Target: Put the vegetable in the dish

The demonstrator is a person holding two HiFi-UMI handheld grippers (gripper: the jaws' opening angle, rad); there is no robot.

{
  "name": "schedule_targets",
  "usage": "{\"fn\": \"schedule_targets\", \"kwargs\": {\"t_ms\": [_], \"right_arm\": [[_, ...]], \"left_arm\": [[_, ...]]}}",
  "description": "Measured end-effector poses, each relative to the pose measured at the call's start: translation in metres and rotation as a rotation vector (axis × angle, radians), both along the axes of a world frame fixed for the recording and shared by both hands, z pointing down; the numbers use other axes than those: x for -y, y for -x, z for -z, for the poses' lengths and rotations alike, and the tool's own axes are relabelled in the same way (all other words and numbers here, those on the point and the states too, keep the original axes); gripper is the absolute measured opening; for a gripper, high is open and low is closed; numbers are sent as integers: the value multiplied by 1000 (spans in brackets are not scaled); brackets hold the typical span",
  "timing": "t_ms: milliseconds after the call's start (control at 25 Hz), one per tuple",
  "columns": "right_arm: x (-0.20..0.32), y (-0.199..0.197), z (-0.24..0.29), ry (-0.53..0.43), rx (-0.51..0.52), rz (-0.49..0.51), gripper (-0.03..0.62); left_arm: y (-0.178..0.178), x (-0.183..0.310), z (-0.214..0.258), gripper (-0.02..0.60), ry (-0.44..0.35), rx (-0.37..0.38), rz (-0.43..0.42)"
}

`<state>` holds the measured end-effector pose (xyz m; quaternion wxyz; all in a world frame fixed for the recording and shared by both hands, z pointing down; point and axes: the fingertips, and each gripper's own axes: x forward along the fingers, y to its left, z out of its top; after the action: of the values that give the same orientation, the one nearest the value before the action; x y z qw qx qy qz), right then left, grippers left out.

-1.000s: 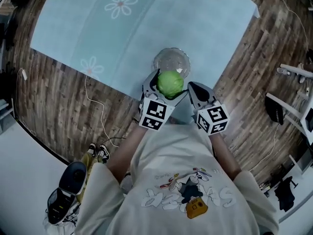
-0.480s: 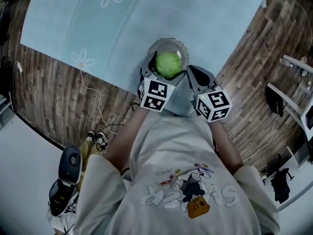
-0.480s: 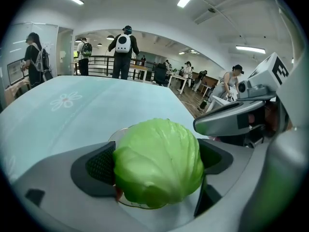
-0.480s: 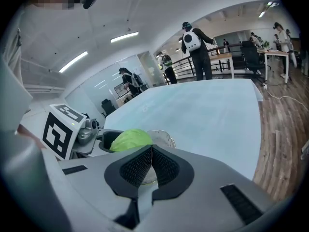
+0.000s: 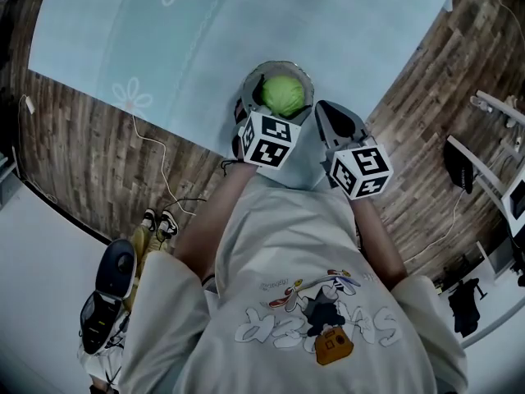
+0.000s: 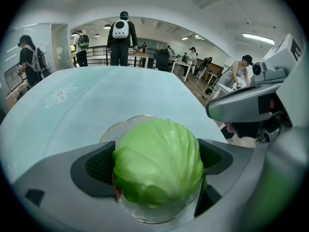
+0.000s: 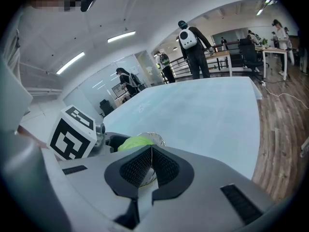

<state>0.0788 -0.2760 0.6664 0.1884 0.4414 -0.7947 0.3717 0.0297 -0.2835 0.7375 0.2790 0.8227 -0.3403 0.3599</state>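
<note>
A round green cabbage [image 5: 283, 94] is held between the jaws of my left gripper [image 5: 272, 112], which is shut on it. In the left gripper view the cabbage [image 6: 157, 166] fills the gap between the jaws, directly over a clear glass dish [image 6: 120, 127]. I cannot tell whether it touches the dish. The dish [image 5: 253, 79] sits near the front edge of the light blue tablecloth [image 5: 246, 23]. My right gripper [image 5: 330, 115] hangs just right of the dish, shut and empty. In its own view, the right gripper [image 7: 151, 166] has its jaws closed together, and the cabbage [image 7: 133, 143] shows beyond them.
The cloth-covered table [image 6: 96, 91] stretches far ahead with flower prints [image 5: 127, 95]. Wooden floor [image 5: 98, 154] surrounds it, with a white cable [image 5: 156, 167] and shoes [image 5: 111, 286] at the left. Several people stand beyond the table [image 6: 120, 37].
My left gripper has carried the cabbage forward, from the dish's near edge to over its middle. The right gripper has followed slightly and stays shut.
</note>
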Motion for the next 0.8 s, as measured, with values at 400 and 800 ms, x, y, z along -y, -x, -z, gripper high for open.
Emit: {"fn": "schedule_targets", "kwargs": {"t_ms": [400, 800], "right_arm": [[-1, -8, 4, -14, 3, -21, 23], [-3, -5, 10, -30, -1, -29, 23]], "left_arm": [[0, 4, -11, 523, -6, 99, -18], [7, 4, 6, 523, -47, 40, 1]]}}
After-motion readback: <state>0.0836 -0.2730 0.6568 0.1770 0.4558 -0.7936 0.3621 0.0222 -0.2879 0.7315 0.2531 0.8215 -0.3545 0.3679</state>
